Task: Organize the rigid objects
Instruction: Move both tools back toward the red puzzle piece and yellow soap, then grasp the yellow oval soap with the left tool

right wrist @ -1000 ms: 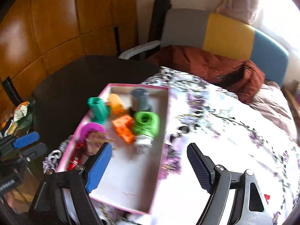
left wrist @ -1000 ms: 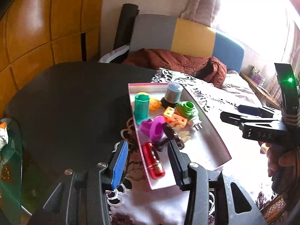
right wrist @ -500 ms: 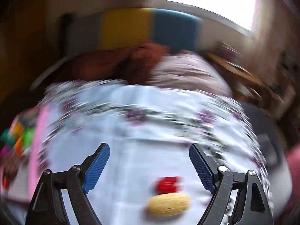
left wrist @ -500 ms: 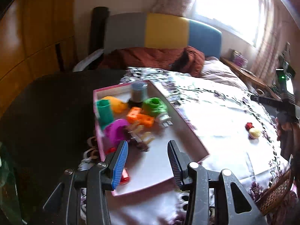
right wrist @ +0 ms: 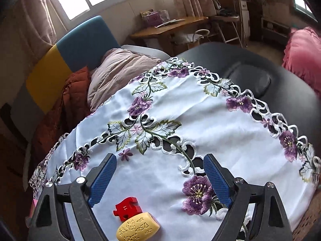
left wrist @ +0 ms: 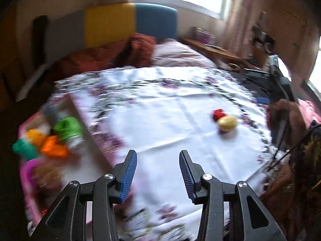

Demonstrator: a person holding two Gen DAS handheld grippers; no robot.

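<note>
A red puzzle piece and a yellow carved oval block lie touching on the white embroidered tablecloth. My right gripper is open and empty, just above and beyond them. In the blurred left wrist view the same red piece and yellow block lie at right. My left gripper is open and empty over the cloth. The pink tray at left holds a green piece, an orange block and other toys.
The right hand with its gripper shows at the right edge of the left wrist view. A bed with a brown blanket and colored headboard lies behind the table. A black chair seat stands at the far right.
Both grippers swung right, away from the tray. The right one now hovers over the red piece and yellow block. Both stay open.
</note>
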